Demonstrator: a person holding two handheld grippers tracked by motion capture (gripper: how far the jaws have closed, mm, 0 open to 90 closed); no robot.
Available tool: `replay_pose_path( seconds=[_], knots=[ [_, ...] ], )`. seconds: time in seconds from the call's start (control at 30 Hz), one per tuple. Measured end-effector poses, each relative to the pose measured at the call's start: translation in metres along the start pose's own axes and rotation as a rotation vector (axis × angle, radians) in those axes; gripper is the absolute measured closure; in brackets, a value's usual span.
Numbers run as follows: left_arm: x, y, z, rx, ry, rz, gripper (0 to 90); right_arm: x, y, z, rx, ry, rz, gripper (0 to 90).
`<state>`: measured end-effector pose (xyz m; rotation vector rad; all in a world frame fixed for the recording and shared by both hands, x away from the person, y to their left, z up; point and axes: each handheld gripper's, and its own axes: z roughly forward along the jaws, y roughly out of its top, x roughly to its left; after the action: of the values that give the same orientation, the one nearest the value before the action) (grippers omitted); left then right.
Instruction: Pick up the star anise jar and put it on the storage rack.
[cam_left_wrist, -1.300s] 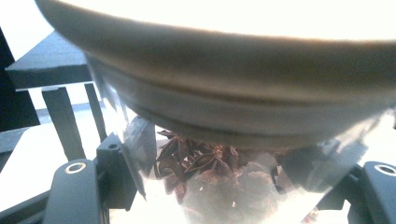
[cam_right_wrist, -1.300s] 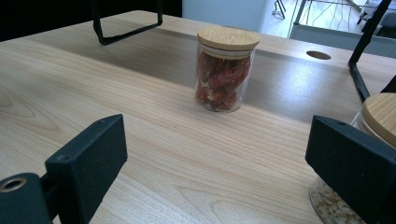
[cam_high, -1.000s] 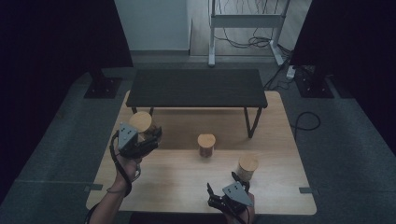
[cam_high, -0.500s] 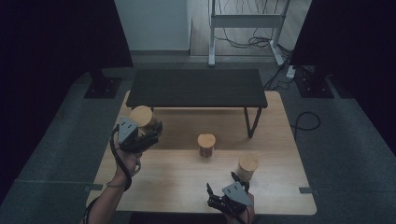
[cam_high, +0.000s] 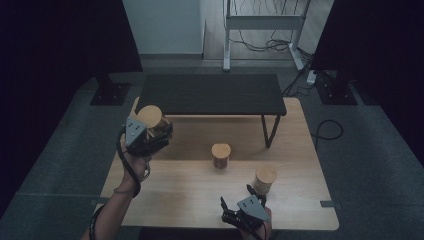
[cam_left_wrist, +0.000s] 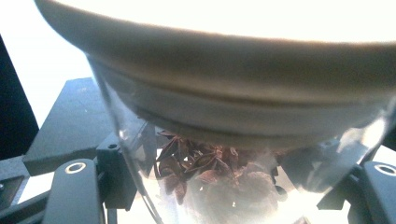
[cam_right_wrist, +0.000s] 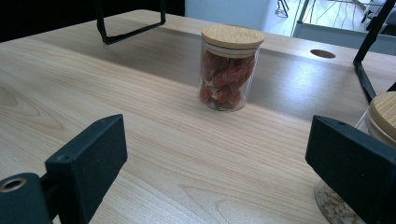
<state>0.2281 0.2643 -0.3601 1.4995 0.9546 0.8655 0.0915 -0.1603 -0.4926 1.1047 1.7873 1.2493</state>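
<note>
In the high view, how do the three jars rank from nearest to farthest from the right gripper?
From the right gripper:
1. Seed jar, just beyond it, slightly right.
2. Chilli jar, at the table's middle.
3. Star anise jar, held up at far left in the left gripper.

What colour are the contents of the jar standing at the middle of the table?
Dark red, like dried chillies, in the jar; the right gripper view shows it best.

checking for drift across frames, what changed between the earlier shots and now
The left tool, shut on the star anise jar, carried it slightly farther from the person, toward the black shelf. The right tool, chili jar and seed jar stayed put.
</note>
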Motion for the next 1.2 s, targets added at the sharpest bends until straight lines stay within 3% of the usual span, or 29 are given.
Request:
replay_pose_path(
  seconds=[0.83, 1.2],
  knots=[
    [0.01, 0.023, 0.035, -0.025, 0.031, 0.018, 26.1, -0.002, 0.0, 0.002, 0.014, 0.0, 0.011, 5.0],
    [0.014, 0.026, 0.052, -0.027, 0.039, 0.023, 26.1, -0.004, 0.0, 0.003, 0.017, -0.002, 0.014, 5.0]
  ],
)
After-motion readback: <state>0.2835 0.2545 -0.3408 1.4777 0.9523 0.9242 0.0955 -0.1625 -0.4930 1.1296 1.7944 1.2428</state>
